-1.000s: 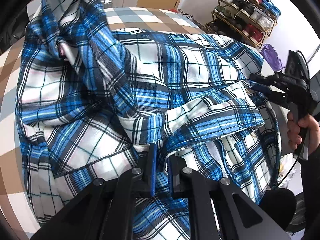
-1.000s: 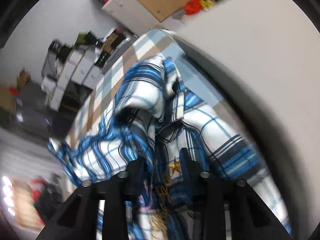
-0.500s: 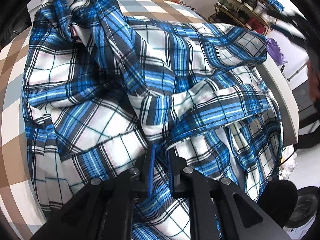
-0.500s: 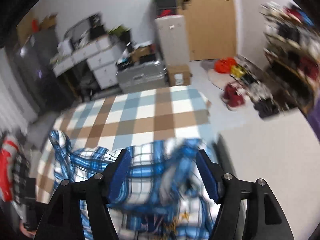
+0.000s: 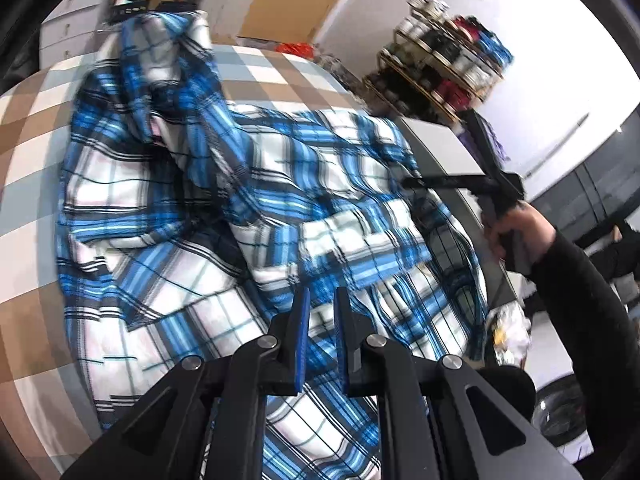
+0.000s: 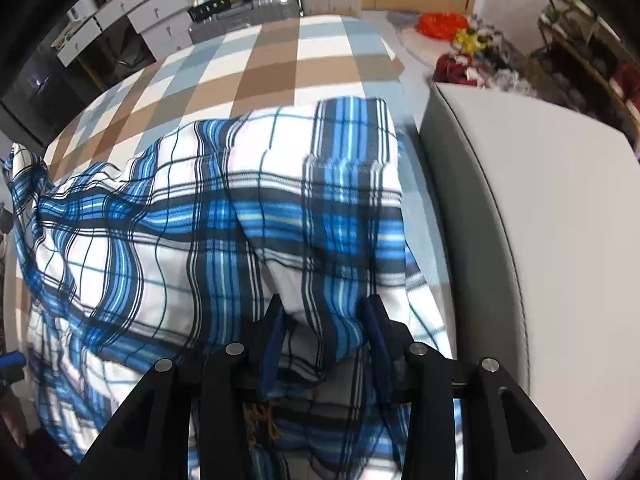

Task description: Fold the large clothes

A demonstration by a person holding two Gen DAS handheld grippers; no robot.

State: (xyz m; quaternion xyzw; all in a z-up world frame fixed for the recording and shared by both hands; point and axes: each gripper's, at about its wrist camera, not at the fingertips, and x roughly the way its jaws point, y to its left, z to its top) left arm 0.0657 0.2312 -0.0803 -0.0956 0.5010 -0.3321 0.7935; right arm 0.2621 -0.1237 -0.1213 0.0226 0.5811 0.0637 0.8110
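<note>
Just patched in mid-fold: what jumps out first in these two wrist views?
A big crumpled blue, white and black plaid garment covers most of the brown, white and grey-blue checked tablecloth. The left gripper is shut on a fold at its near edge. The right gripper straddles a bunched ridge of it, jaws closing, beside a pale grey cushioned edge.

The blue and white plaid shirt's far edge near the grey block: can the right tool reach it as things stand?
Probably yes. The right tool already stands over the blue and white plaid shirt, its jaws closing with a fold between them, and nothing lies on the cloth up to the edge beside the grey padded block.
</note>
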